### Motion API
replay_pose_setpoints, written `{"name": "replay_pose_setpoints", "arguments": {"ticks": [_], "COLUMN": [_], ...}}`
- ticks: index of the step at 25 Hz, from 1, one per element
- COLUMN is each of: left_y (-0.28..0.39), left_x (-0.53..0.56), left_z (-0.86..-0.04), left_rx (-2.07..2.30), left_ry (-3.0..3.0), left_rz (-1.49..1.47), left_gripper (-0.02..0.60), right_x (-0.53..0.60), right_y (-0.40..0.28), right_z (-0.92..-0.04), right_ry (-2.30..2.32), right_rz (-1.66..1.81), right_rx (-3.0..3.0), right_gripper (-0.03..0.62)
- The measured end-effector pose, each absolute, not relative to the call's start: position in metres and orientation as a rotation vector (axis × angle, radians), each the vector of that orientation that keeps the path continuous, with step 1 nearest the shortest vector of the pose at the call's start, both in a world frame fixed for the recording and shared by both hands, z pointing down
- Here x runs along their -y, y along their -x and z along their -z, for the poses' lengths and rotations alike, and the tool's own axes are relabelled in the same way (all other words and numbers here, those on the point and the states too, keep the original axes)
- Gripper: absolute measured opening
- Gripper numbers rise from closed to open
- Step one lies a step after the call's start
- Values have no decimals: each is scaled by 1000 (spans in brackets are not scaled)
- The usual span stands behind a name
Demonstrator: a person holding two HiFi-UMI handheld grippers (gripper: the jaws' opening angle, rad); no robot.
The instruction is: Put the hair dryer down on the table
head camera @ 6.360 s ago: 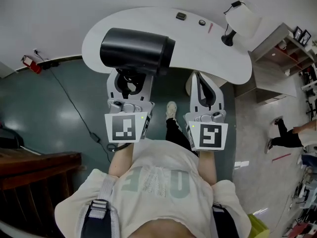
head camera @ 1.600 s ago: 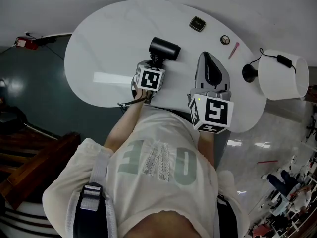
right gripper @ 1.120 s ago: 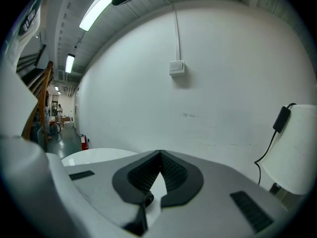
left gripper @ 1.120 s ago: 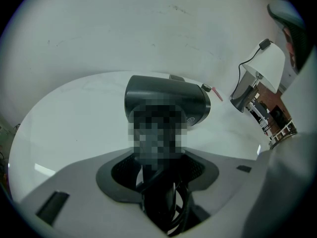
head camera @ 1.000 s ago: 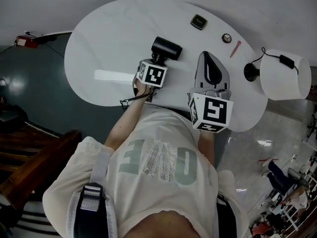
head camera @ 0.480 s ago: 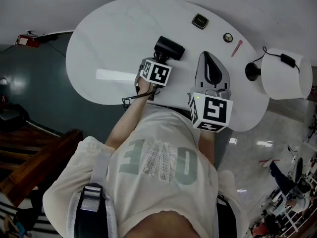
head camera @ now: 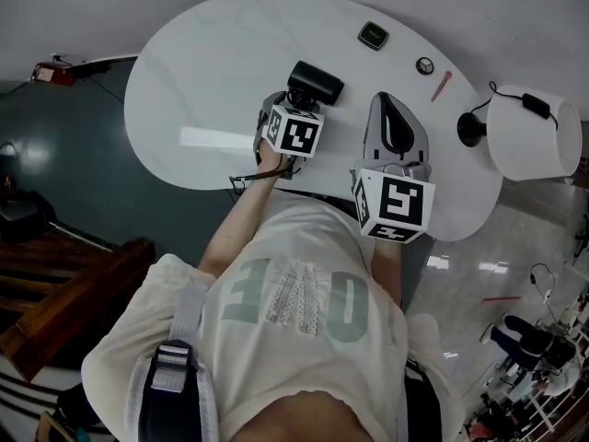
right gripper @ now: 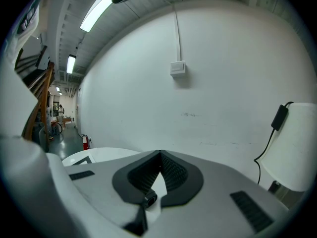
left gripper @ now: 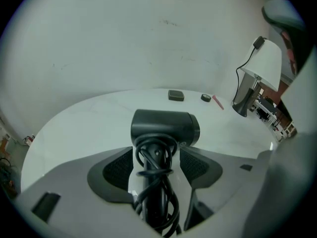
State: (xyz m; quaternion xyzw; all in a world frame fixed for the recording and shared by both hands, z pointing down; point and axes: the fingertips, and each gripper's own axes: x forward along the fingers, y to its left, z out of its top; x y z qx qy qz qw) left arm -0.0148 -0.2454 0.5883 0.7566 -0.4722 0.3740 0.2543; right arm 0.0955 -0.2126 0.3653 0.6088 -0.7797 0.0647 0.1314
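The black hair dryer [head camera: 315, 83] lies on the white table [head camera: 202, 72], barrel [left gripper: 165, 128] away from me. Its cord-wrapped handle [left gripper: 156, 192] points back toward my left gripper [left gripper: 157, 155]. That gripper's jaws have just been opening. They stand open on either side of the handle, with slivers of table showing between the pads [left gripper: 116, 170] and the handle. In the head view the left gripper [head camera: 293, 107] is mostly under its marker cube. My right gripper [head camera: 385, 101] hangs over the table's near edge, to the right, and its tips [right gripper: 157, 155] meet, shut on nothing.
A lamp with a white shade [head camera: 534, 136] stands at the table's right end on a black base [head camera: 471, 129]. Along the far side lie a small dark square thing [head camera: 373, 35], a small round thing [head camera: 424, 65] and a pink pen [head camera: 442, 85]. A wall rises behind the table.
The dryer, earlier held up close to the head camera, now rests on the table. Over the last second the left gripper crept a little farther over the table. The right gripper kept still.
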Motion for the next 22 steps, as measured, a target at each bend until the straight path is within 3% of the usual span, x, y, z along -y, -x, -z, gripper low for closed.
{"name": "replay_pose_setpoints", "arguments": {"ticks": [14,20,22], "left_y": [9,13,18], "left_x": [284,256,241], "left_z": [-339,-247,-224], "left_rx": [1566,1668,1723], "left_ry": [-2574,-2797,-2829], "left_rz": [-305,26,171], "left_gripper": [278,207,150], "right_x": [220,204,201], "right_y": [-87,-82,-85], "right_z": [-285,-248,-244], "right_ry": [-1822,-1869,-1888], "right_rz": [105,202,245], "right_rx": [2423,2475,2447], "right_gripper": [3,3,3]}}
